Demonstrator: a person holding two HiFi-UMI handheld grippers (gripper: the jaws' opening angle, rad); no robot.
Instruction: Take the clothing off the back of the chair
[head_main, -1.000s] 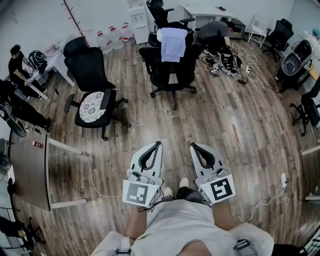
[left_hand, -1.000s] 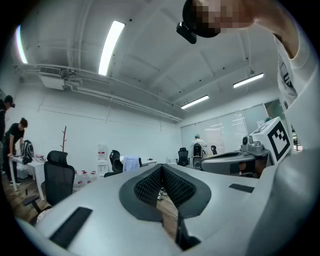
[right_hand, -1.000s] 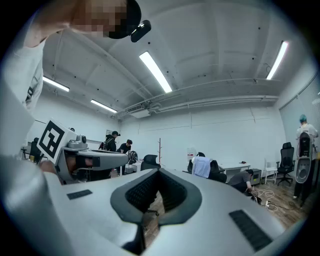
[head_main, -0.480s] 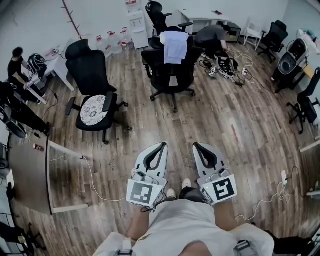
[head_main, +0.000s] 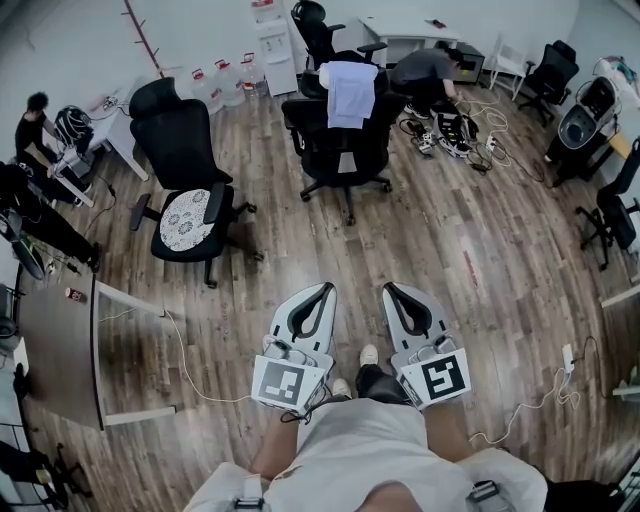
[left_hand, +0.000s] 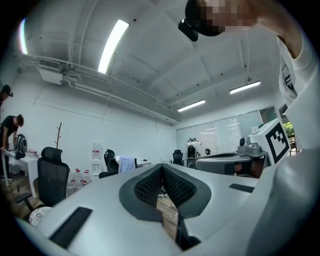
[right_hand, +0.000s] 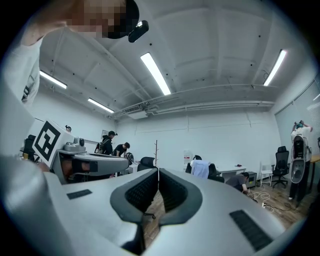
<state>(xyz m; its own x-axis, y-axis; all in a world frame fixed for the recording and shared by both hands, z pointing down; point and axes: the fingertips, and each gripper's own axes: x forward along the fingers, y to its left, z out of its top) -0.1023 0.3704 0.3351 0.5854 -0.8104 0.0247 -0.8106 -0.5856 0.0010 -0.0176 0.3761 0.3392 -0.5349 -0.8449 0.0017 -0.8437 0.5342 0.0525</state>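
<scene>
Holding both grippers level and side by side, low in front of the person's body, tips aimed across the room toward the chairs. Left gripper (head_main: 326, 289): jaws fully together, pads meeting at the tip, nothing between them. Right gripper (head_main: 388, 289): same, jaws pressed together and empty. A marker cube sits at the rear of each, near the person's waist.

The clothing (head_main: 351, 92) is a pale, whitish-blue garment draped over the top of the backrest of a black office chair (head_main: 345, 150). That chair is on the far side of the wooden floor (head_main: 470, 250), well apart from both grippers. In the left gripper view the garment shows small and distant, left of the jaw tips; in the right gripper view it sits right of the tips.

A second black chair (head_main: 180, 130) with a patterned seat cushion (head_main: 183, 215) stands left of the draped one. A crouching person (head_main: 425, 68) is behind and right of the draped chair, near cables (head_main: 460, 130) on the floor. Water bottles (head_main: 215, 80) line the far wall, and a brown table (head_main: 55, 340) is at the left edge.
</scene>
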